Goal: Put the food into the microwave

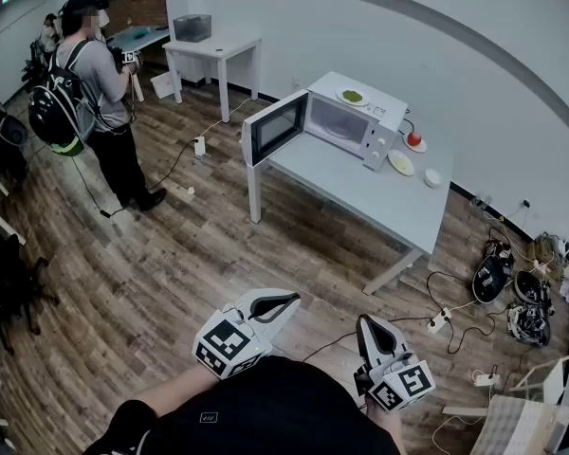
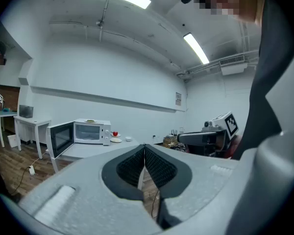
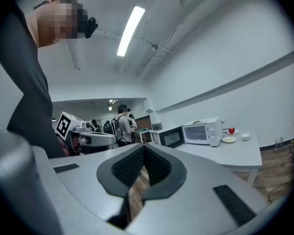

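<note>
A white microwave (image 1: 346,119) stands on a grey table (image 1: 389,202) across the room, with its door (image 1: 273,126) swung open to the left. On its top lies a plate of green food (image 1: 352,96). To its right sit a red apple on a saucer (image 1: 414,140), a yellow plate (image 1: 400,163) and a small white bowl (image 1: 432,177). My left gripper (image 1: 289,301) and right gripper (image 1: 365,322) are held close to my body, far from the table, both shut and empty. The left gripper view shows the microwave (image 2: 90,131) and the apple (image 2: 115,133). The right gripper view shows the microwave (image 3: 202,131).
A person with a backpack (image 1: 95,93) stands at the back left near a white table (image 1: 213,50). Cables, power strips and gear (image 1: 498,282) litter the floor right of the grey table. Wooden floor lies between me and the table.
</note>
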{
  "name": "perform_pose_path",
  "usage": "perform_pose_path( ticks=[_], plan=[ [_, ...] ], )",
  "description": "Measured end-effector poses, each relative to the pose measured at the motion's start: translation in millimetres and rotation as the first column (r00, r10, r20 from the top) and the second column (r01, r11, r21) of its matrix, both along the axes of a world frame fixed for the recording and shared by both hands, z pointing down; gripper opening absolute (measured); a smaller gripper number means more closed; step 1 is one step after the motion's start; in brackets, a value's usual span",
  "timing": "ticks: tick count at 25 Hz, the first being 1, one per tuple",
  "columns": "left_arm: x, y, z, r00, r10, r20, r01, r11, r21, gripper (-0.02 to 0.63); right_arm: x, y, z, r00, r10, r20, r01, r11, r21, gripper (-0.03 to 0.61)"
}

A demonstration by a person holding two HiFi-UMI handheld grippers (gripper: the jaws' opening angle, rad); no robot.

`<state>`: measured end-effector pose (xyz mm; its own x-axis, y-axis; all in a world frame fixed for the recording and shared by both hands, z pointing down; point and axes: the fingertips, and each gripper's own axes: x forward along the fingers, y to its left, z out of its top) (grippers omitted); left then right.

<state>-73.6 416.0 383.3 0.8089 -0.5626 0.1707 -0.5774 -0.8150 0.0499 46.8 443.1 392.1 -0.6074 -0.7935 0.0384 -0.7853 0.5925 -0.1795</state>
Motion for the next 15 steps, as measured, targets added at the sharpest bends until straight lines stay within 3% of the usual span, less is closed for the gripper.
perform_pose_path(
  ticks=[8, 15],
  plan=[
    [-23, -9, 3, 1.000, -0.009, -0.010, 0.008, 1.000, -0.008, 0.009, -21, -11, 2, 1.000, 0.003, -0.010, -0.003, 1.000, -0.006, 0.012],
    [-57, -21, 5, 0.999, -0.002, -0.048, 0.000, 1.000, -0.026, 0.009, -67, -25, -3, 0.999, -0.031, -0.031, 0.031, 0.999, 0.007, 0.014]
  ],
)
